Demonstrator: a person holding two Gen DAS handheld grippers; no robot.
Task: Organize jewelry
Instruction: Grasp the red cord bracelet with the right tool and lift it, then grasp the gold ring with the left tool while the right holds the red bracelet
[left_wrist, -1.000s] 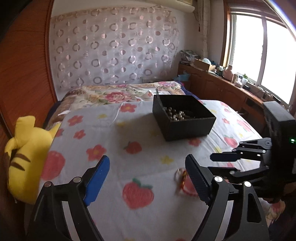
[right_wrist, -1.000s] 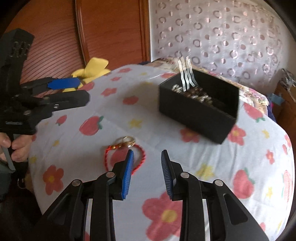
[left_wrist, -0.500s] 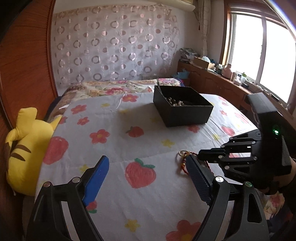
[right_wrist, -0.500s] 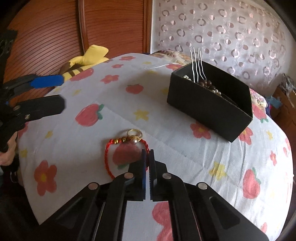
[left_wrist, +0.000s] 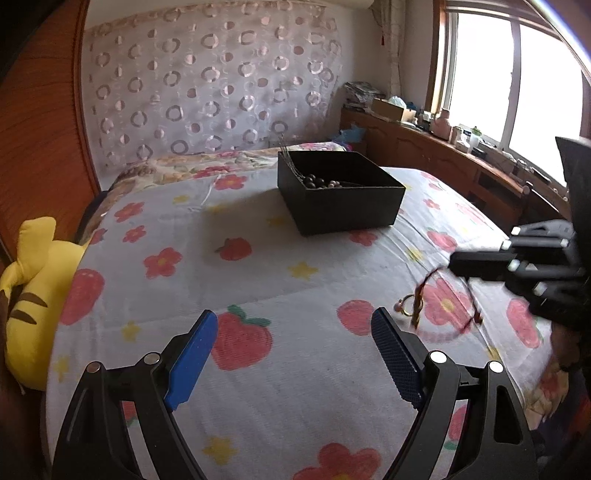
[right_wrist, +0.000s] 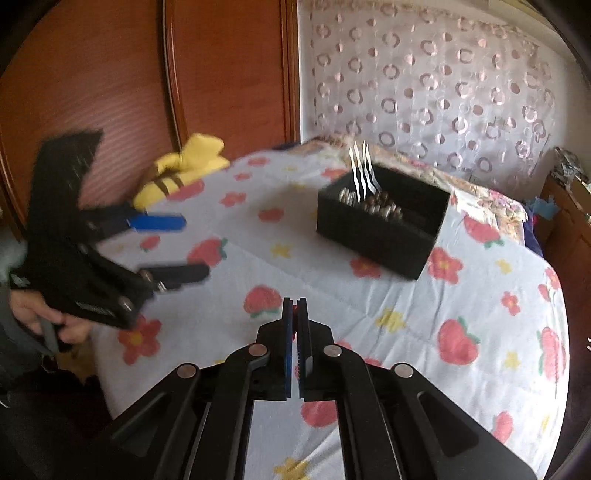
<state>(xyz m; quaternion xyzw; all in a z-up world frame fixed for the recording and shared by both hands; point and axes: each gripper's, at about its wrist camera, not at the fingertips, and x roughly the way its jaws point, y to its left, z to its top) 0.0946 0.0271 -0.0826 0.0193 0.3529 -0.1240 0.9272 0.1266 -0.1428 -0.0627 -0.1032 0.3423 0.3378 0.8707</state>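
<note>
A red cord bracelet (left_wrist: 445, 301) with a gold ring hangs from my right gripper (left_wrist: 456, 264), lifted just above the bed at the right of the left wrist view. In the right wrist view my right gripper (right_wrist: 295, 308) is shut on it; only a sliver of red cord (right_wrist: 295, 307) shows between the pads. A black open box (left_wrist: 341, 194) holding beads stands on the bed farther back; it also shows in the right wrist view (right_wrist: 384, 225) with silver hairpins sticking up. My left gripper (left_wrist: 293, 350) is open and empty above the sheet, also in the right wrist view (right_wrist: 184, 247).
The bed has a white sheet (left_wrist: 258, 280) printed with flowers and strawberries. A yellow plush toy (left_wrist: 33, 291) lies at the left edge by the wooden headboard (right_wrist: 147, 85). A cluttered wooden counter (left_wrist: 443, 147) runs under the window on the right.
My right gripper closed on the red bracelet and lifted it off the sheet. My left gripper stayed open and drew back a little.
</note>
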